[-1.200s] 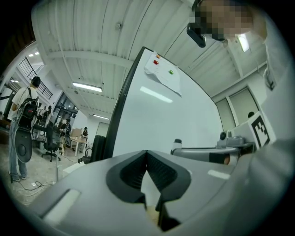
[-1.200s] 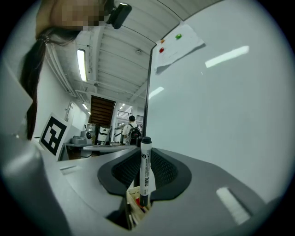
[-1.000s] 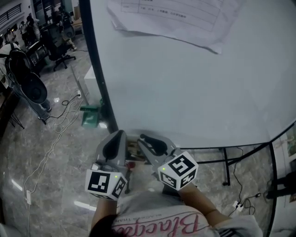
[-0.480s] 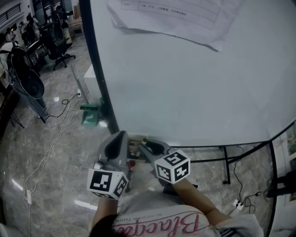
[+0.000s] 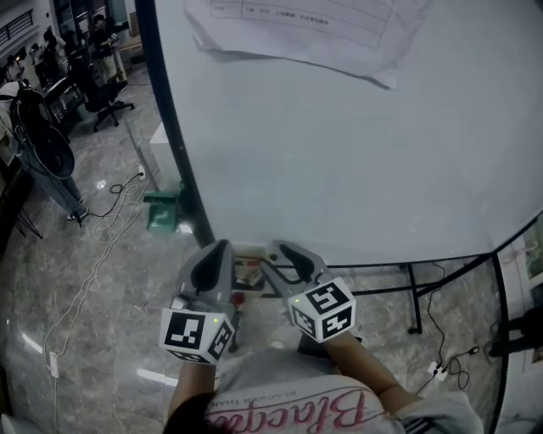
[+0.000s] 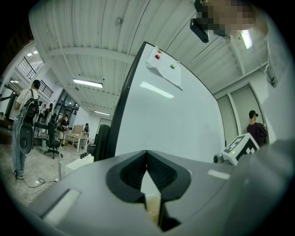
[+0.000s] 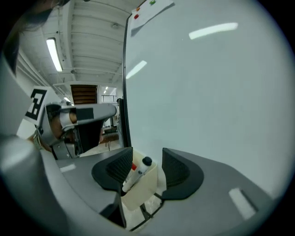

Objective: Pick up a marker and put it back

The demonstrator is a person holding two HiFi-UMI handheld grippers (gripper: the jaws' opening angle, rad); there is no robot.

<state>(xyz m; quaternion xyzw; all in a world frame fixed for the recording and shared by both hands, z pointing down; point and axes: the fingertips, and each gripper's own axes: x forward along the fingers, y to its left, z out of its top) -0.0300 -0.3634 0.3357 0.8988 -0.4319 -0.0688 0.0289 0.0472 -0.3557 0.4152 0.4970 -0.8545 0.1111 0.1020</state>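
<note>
A cream marker holder point(image 7: 138, 186) hangs at the foot of the whiteboard point(image 5: 339, 153). In it stand a white marker with a black cap point(image 7: 139, 169) and a red-capped one point(image 7: 133, 167). My right gripper point(image 7: 144, 167) hovers just over the holder, its jaws opening wide; the white marker stands between them, touched by neither pad. In the head view the right gripper point(image 5: 278, 254) and left gripper point(image 5: 221, 247) flank the holder point(image 5: 246, 269). The left gripper point(image 6: 147, 156) has its jaw tips together, with nothing between them.
A printed sheet point(image 5: 314, 25) is pinned at the top of the whiteboard. The board's dark frame point(image 5: 174, 161) and stand legs point(image 5: 416, 305) rise from a glossy floor. Cables point(image 5: 110, 220), a fan point(image 5: 47, 153) and office chairs point(image 5: 102, 85) lie to the left.
My right gripper's jaws have spread wide apart over the holder, and its marker cube has shifted slightly. The left gripper has stayed where it was, still shut.
</note>
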